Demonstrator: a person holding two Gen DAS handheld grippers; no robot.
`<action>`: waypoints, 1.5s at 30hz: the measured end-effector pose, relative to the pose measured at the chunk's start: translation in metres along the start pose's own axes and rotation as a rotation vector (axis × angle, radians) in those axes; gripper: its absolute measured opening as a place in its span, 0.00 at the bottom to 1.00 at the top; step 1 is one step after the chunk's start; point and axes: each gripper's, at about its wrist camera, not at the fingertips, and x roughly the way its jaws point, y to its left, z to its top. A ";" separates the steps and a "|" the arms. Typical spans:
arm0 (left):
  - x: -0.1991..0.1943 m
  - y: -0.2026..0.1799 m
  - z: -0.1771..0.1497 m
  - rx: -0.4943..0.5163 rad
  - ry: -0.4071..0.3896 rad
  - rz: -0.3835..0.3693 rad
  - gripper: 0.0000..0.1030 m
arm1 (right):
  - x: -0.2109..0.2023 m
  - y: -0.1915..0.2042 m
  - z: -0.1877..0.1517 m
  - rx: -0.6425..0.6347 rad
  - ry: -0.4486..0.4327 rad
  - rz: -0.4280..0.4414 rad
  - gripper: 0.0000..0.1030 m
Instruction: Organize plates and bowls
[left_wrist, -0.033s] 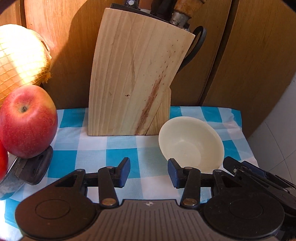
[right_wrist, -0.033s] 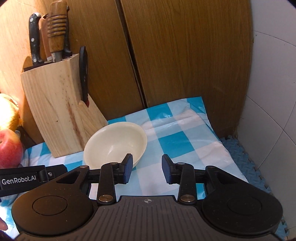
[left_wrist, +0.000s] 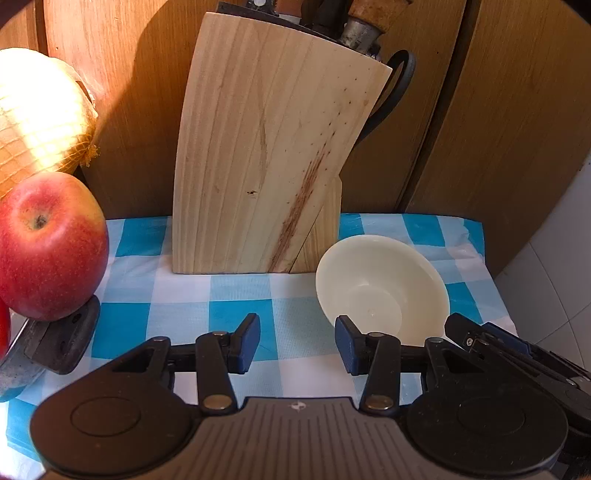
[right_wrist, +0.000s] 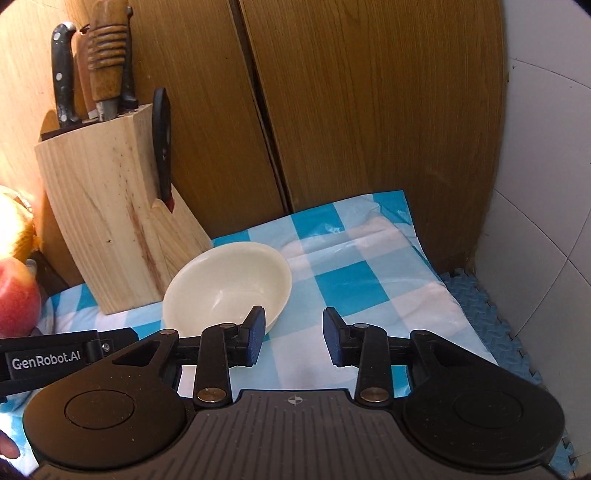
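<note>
Both claws are hovering low over the table and both are opening as we watch: the left gripper (left_wrist: 297, 343) is spreading its blue pads with nothing but checked cloth showing between them, and the right gripper (right_wrist: 293, 338) is doing the same, also empty. The bowl (right_wrist: 227, 286), cream and upright, is sitting just in front of the knife block (left_wrist: 266, 155), at the block's right-hand foot, close enough that I cannot tell whether they are touching. It looks like the pick-up is just getting going. To do it well, whichever claw is going in should be widening enough to straddle the rim on the side facing away from the block, one pad inside and one outside, then squeezing gently, because a smooth, shallow bowl like this is likely to slip or tip. The scissors (left_wrist: 393, 92) are hanging off the block right above, so coming in low is looking safer. Left of the block, an apple (left_wrist: 50, 245) is perching beside a netted melon (left_wrist: 38, 114). The blue-and-white tablecloth (right_wrist: 354, 284) is lying a bit rumpled, wooden cupboard doors (right_wrist: 369, 110) are standing behind the block, and white tiles are showing to its right.
</note>
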 end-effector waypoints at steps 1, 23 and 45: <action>0.003 0.000 0.003 -0.010 0.003 -0.007 0.37 | 0.004 -0.002 0.002 0.010 0.000 0.006 0.42; 0.054 -0.008 0.006 -0.026 0.133 -0.041 0.11 | 0.060 -0.008 0.001 0.096 0.123 0.109 0.14; -0.094 0.020 -0.041 0.062 -0.046 -0.013 0.11 | -0.058 0.030 -0.020 0.033 0.051 0.207 0.14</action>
